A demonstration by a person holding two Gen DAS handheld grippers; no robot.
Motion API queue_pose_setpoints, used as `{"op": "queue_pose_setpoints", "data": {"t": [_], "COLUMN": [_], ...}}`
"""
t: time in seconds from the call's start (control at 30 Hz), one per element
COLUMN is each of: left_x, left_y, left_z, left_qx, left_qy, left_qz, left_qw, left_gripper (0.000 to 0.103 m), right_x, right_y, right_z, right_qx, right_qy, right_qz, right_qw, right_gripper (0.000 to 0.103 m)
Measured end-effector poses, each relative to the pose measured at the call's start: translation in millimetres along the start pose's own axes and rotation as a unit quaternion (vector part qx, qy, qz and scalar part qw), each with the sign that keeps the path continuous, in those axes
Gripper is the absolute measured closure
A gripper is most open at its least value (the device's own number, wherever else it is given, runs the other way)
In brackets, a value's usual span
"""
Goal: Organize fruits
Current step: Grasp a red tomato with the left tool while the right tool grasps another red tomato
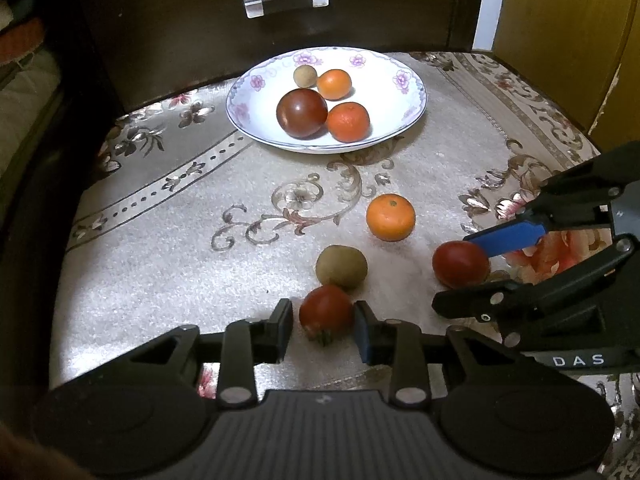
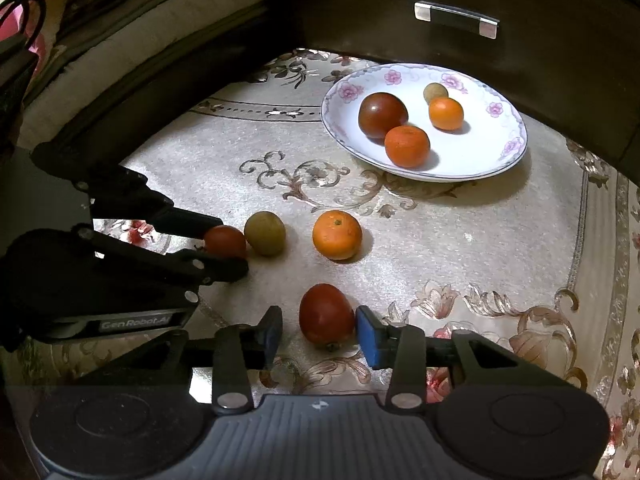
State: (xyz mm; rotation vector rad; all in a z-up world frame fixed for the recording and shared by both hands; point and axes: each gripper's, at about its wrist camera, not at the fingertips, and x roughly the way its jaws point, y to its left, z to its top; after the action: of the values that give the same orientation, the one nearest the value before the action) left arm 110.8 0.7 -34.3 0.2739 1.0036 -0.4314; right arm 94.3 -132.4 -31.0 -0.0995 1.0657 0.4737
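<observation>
A white floral plate holds a dark tomato, two oranges and a small brown fruit. On the cloth lie an orange and a brown-green fruit. My left gripper is open around a small red tomato; its right pad touches the tomato, the left stands slightly off. My right gripper is open around a larger red tomato; only its right pad touches.
The fruits lie on a beige floral cloth over a low table. A dark drawer front with a metal handle stands right behind the plate. Bedding lies to the left, a yellow panel to the right.
</observation>
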Motion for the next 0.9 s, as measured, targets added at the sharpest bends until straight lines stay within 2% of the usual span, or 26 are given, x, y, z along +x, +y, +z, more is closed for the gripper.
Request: {"op": "queue_pose_setpoints", "data": {"t": [0.23,0.4,0.57,0.63,0.9], "left_x": [-0.3,-0.6,-1.6,-2.2,-5.8], "left_y": [-2.3,-4.4,-8.1,-8.1,-7.2], "left_z": [-0.7,-0.8,-1.6,-1.6,-5.8], "left_qx": [0.003,0.004,0.014,0.015,0.012], "left_qy": [-0.001,-0.001,-0.003,-0.001,0.004], "left_qz": [0.007,0.012,0.014,0.01,-0.009], "left_qw": [1.0,0.9999,0.9998,0.9998,0.9999], "left_gripper": [0.063,0.064,0.069,0.069,0.069], "right_x": [0.0,-0.1,-0.4,-0.6,-4.2], "right_y": [0.0,2.2,1.3,2.2,1.1], "right_z": [1.0,1.2,1.0,0.7,0.7], "right_qx": [-0.003,-0.017,-0.018,-0.021,-0.021], "right_qy": [0.002,0.003,0.002,0.002,-0.001], "right_qz": [-0.005,-0.018,-0.018,-0.022,-0.022], "right_qw": [1.0,1.0,1.0,1.0,1.0], "right_gripper": [0.067,0.073,0.073,0.077,0.078]}}
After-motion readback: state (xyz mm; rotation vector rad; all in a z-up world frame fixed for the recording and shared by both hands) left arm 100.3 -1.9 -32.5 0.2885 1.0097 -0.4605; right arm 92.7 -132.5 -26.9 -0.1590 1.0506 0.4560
